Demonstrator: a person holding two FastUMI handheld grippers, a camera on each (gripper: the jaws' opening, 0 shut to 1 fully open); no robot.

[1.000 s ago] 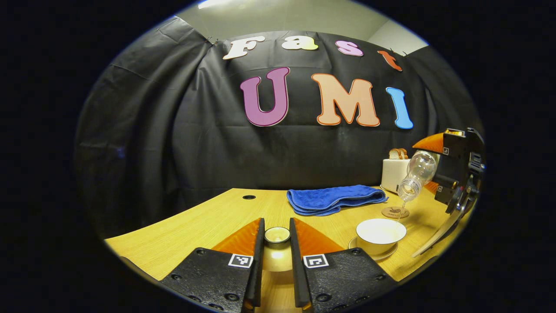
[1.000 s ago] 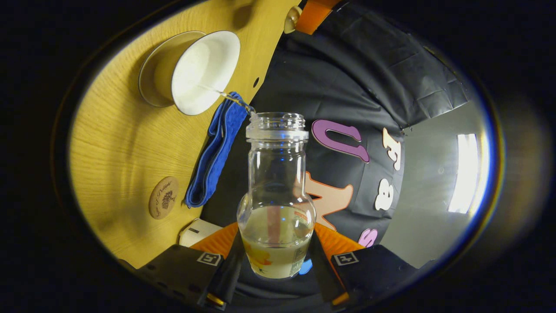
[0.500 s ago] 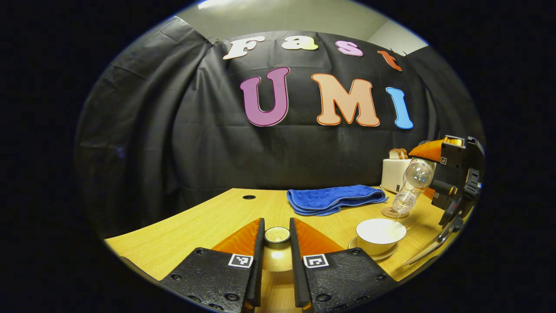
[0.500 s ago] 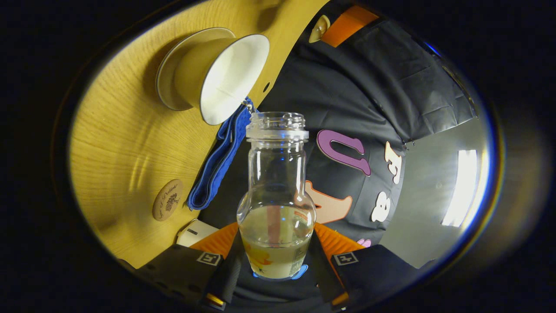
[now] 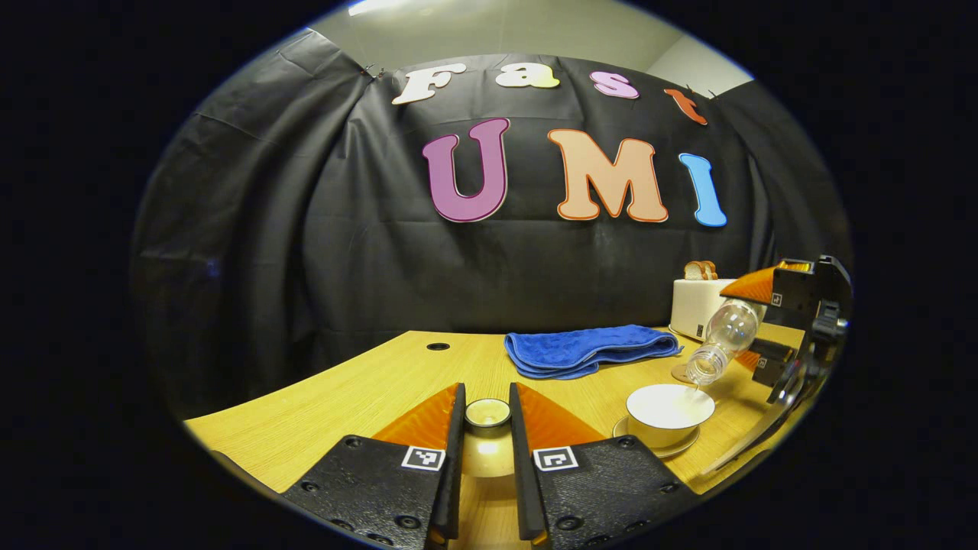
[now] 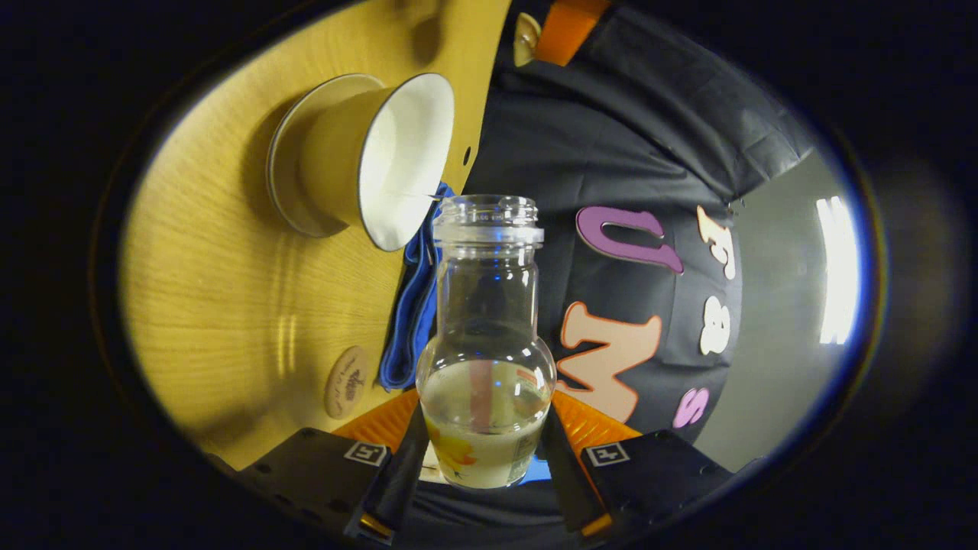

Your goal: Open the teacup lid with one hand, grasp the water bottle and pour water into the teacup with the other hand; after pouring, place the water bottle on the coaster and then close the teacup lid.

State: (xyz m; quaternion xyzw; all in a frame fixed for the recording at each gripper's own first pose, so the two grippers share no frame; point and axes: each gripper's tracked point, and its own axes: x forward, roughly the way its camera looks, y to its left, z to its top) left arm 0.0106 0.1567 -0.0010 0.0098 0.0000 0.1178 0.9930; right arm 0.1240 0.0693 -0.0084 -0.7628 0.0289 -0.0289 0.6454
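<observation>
Teacup (image 5: 669, 412), a white ceramic bowl on its saucer, stands uncovered on the light wooden table (image 5: 367, 389) while the clear glass water bottle (image 6: 487, 344) tips over it.

Right gripper (image 6: 483, 458) has both fingers pressed on the bottle's round lower body, holding it tilted with the open neck just above the cup's rim; a thin thread of water runs from the mouth to the bowl. Left gripper (image 5: 487, 435) is closed on the knob of the pale ceramic teacup lid (image 5: 487, 447), held beside the cup, apart from it. Behind the cup lies the round cork coaster (image 6: 345, 380), near a folded blue cloth (image 5: 584, 349) and a white toaster (image 5: 694, 304).
</observation>
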